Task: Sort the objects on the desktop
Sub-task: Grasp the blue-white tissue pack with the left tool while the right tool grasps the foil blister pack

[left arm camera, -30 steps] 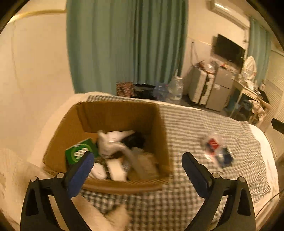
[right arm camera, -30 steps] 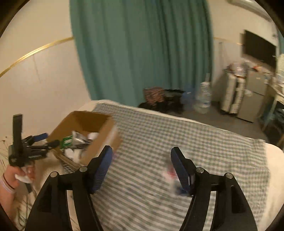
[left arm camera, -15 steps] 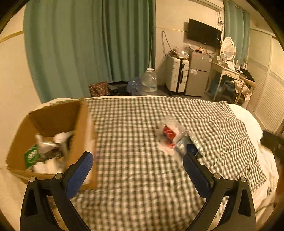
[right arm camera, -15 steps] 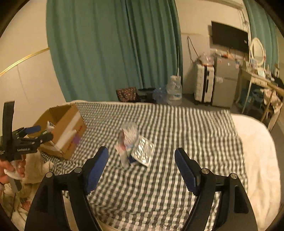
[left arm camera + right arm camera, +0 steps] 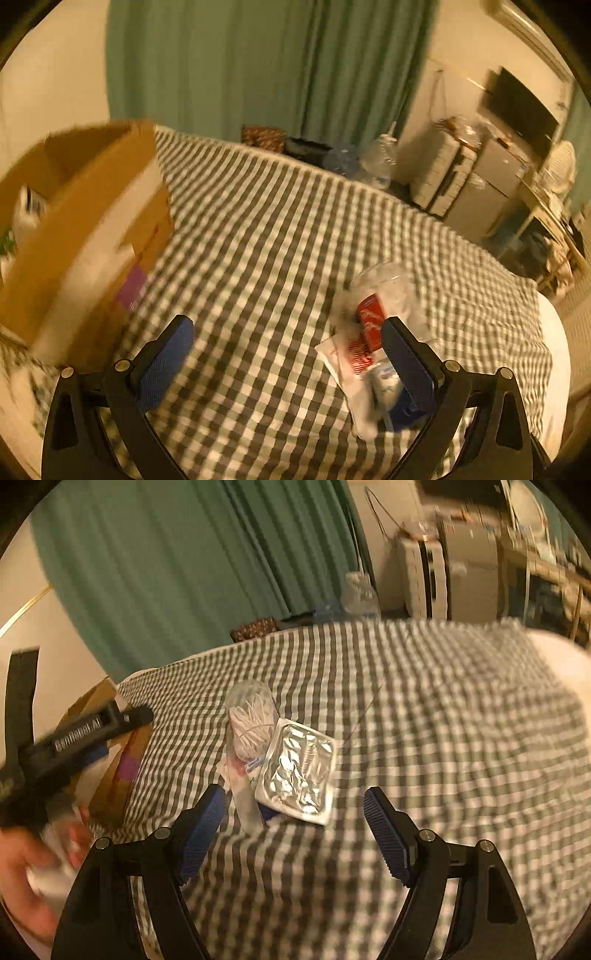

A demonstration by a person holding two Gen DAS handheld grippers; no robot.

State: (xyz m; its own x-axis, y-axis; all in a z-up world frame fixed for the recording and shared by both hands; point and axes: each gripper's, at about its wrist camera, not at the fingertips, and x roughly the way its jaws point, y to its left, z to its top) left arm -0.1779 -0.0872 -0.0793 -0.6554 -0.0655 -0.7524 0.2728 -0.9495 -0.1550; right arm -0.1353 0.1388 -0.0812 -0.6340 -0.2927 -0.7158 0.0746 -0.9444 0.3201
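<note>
A small heap of loose objects lies on the checked cloth: a clear tub of cotton swabs (image 5: 251,716), a silver foil blister pack (image 5: 299,775), a red packet (image 5: 371,325) and a white sachet (image 5: 351,362). My left gripper (image 5: 288,354) is open and empty, low over the cloth, with its right finger beside the heap. My right gripper (image 5: 295,827) is open and empty, just short of the foil pack. A brown cardboard box (image 5: 85,229) with items inside stands at the left; it also shows in the right wrist view (image 5: 110,760).
The checked cloth (image 5: 443,720) covers a bed. The left gripper's body (image 5: 74,738) and the hand holding it show at the left of the right wrist view. Beyond the bed are green curtains (image 5: 240,66), water bottles (image 5: 380,158), suitcases and a desk.
Both grippers have swung from the box toward the heap of objects and come closer and lower to it. Both stay open and empty.
</note>
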